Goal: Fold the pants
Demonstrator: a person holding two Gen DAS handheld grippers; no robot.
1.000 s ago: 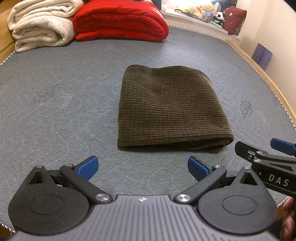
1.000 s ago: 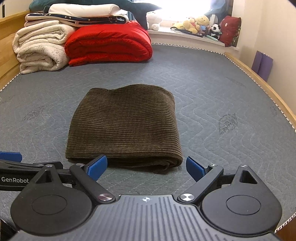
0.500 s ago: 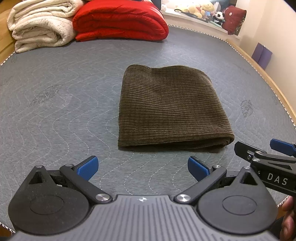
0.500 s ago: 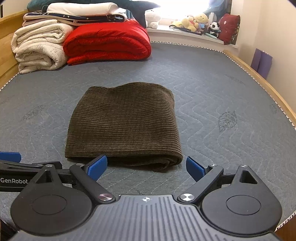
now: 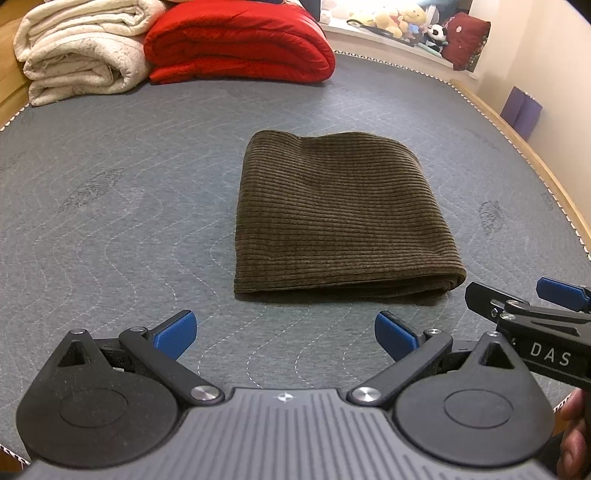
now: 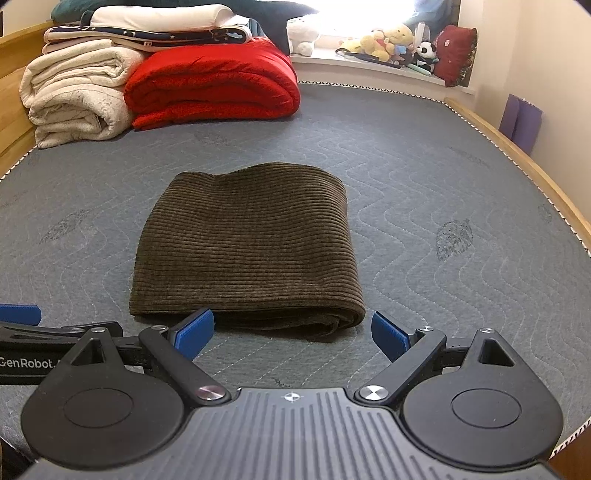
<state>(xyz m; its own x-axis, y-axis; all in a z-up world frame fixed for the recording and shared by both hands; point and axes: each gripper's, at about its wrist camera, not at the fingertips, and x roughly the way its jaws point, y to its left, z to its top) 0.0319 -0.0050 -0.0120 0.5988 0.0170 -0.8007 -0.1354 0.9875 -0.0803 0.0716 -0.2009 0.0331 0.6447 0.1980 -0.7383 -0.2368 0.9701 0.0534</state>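
Both your grippers, left gripper (image 5: 284,334) and right gripper (image 6: 291,332), hover with fingers spread apart and holding nothing, just short of the near edge of the folded brown corduroy pants (image 6: 247,247) lying flat mid-bed on the grey mattress (image 6: 424,177).

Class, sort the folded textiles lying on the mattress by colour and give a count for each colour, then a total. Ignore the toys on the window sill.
Brown: 1, the folded corduroy pants
Red: 1, the red quilt
Cream: 1, the cream blanket
Dark patterned: 1, the starred blanket
White: 1, the white cloth
Total: 5
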